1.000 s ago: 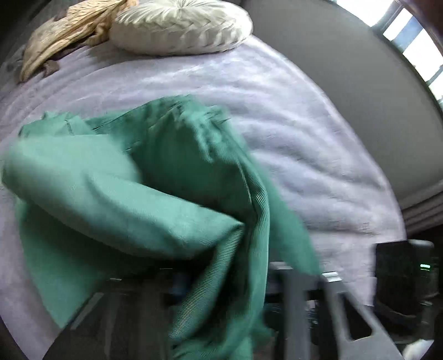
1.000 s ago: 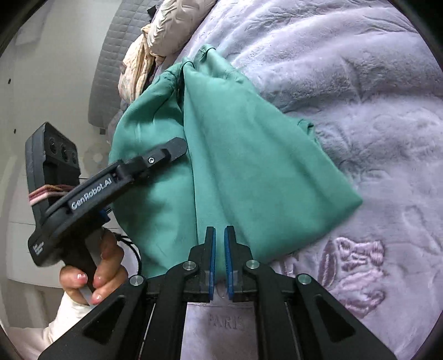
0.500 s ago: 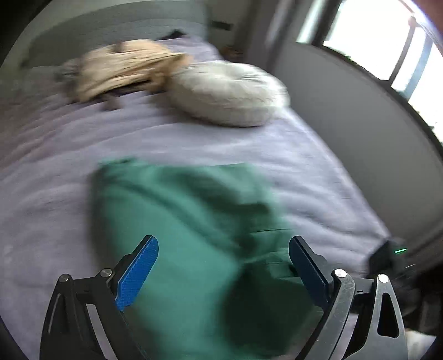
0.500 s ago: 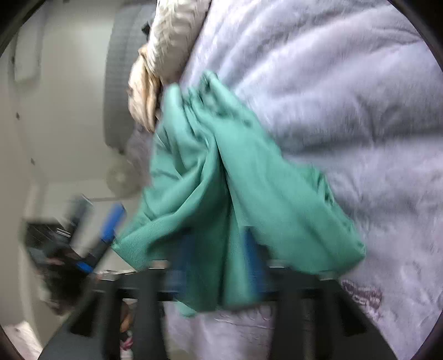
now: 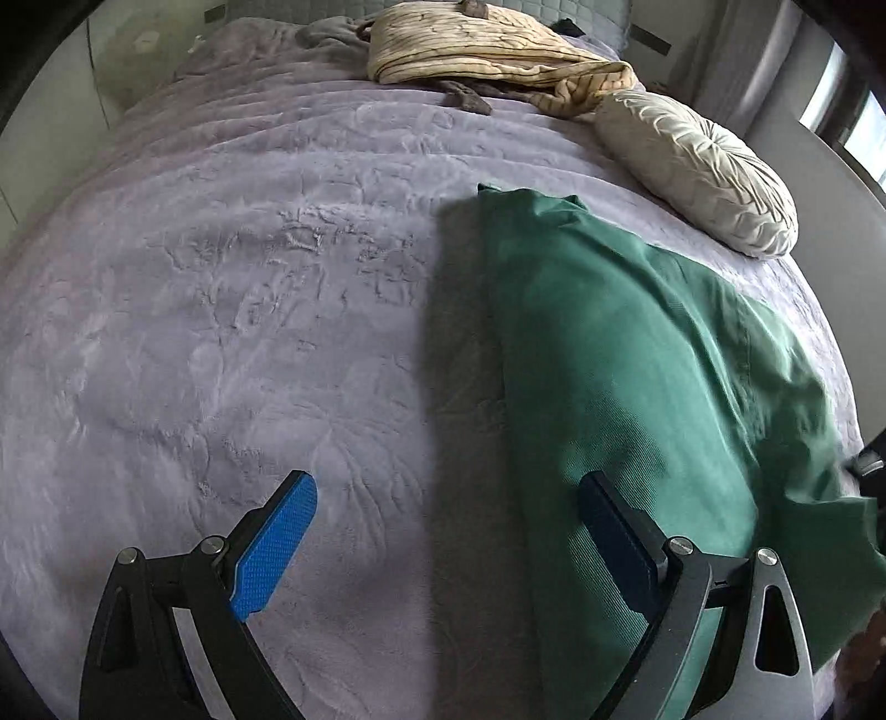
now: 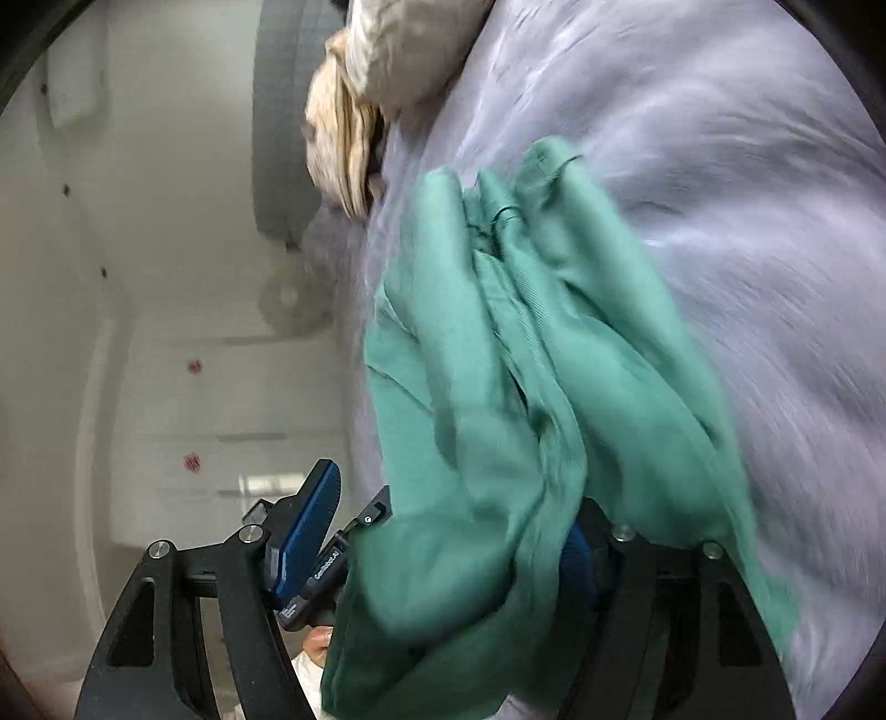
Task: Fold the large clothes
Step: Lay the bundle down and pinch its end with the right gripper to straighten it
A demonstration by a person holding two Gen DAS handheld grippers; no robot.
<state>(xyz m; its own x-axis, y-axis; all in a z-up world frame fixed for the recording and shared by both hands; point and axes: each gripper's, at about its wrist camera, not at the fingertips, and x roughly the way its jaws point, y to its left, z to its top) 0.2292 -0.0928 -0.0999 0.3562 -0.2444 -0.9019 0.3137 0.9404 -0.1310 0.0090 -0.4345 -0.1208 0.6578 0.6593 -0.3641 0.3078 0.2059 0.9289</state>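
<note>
Bed cover: I see a lilac plush spread filling most of the left wrist view, bare on the left half.
Green garment: it lies in a long heap on the right half of the bed, running from the near edge toward the far pillows; in the right wrist view its folds bunch up and drape toward me.
Round cushion: cream, pleated, at the far right, just beyond the garment's far end.
Striped blanket: crumpled at the far head of the bed.
Left gripper: my jaws are spread wide and empty; the right pad sits over the garment's left edge, the left pad over bare spread.
Right gripper: its jaws have just been closing; green cloth hangs between them and hides the right pad, so I cannot tell whether they pinch it.
</note>
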